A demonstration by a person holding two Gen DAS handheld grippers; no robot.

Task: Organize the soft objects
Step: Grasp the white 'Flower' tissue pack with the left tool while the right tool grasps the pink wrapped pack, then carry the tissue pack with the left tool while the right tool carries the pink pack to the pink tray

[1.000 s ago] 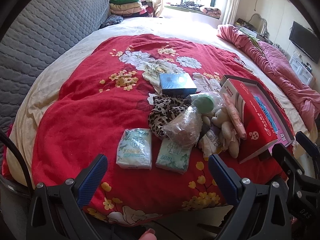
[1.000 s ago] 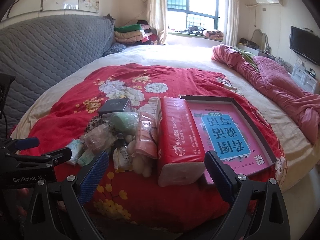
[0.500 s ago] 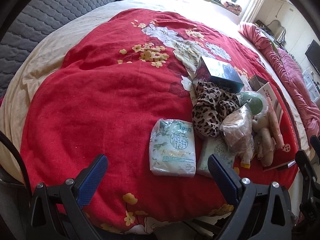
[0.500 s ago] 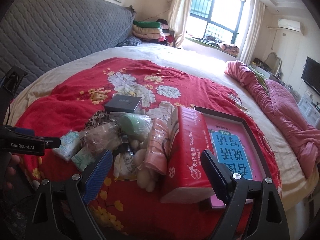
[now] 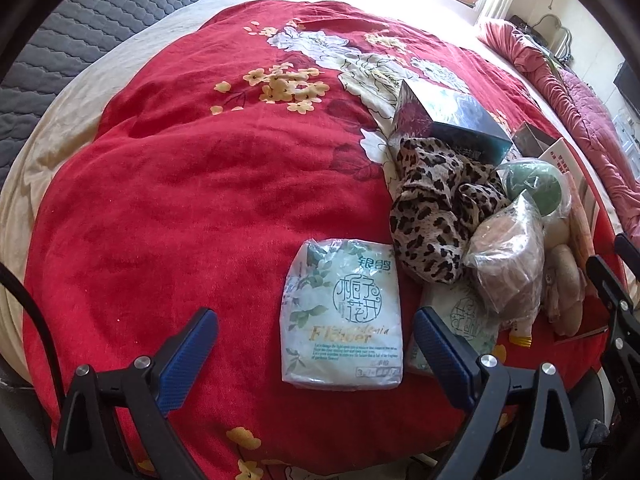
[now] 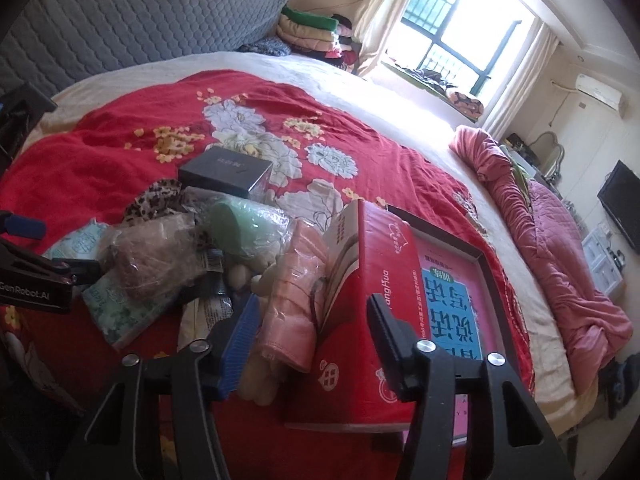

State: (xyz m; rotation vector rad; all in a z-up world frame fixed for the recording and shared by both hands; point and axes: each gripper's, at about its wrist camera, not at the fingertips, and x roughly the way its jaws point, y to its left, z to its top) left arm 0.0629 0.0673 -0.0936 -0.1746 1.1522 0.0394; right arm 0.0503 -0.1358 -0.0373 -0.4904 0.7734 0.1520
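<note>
Place: a home bedroom.
Bed [image 6: 400,120]: large, with a red floral blanket [image 5: 200,180] and grey quilted headboard [image 6: 140,12].
Bedding: rumpled pink quilt [image 6: 560,248], folded blankets [image 6: 308,32] stacked by the headboard.
Room: curtained window [image 6: 452,44], wall air conditioner [image 6: 600,90], television [image 6: 620,200].

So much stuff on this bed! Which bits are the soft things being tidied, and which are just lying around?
Part of the job:
- tissue pack
- leopard-print cloth
- pink folded cloth
- plush toy

Just lying about:
- dark box
- picture-book tray
- pink quilt
- folded blankets
</note>
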